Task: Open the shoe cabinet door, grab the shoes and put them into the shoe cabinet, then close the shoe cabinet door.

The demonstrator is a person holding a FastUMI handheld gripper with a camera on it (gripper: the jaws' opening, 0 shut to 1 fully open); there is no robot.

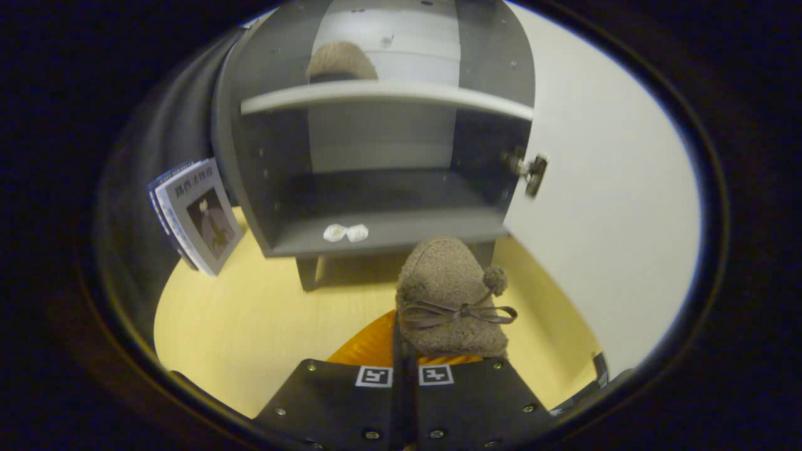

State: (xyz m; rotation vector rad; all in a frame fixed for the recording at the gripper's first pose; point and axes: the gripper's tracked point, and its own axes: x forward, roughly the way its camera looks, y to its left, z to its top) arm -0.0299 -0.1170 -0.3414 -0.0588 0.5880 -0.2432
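The hand-held gripper (406, 351) is clamped on a fuzzy brown shoe (450, 299), toe pointing forward at the open shoe cabinet (382, 233). The cabinet's empty lower shelf lies straight ahead, slightly above; another shoe (340, 61) sits on the upper shelf.

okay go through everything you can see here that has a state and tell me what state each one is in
Grey shoe cabinet: open, lower shelf bare except two small white packets.
White cabinet door: swung wide open.
Brown fuzzy shoe with bow: gripped, held before the cabinet.
Second brown fuzzy shoe: resting on the upper shelf.
Gripper: shut on the shoe.
Booklet: closed, leaning beside the cabinet.
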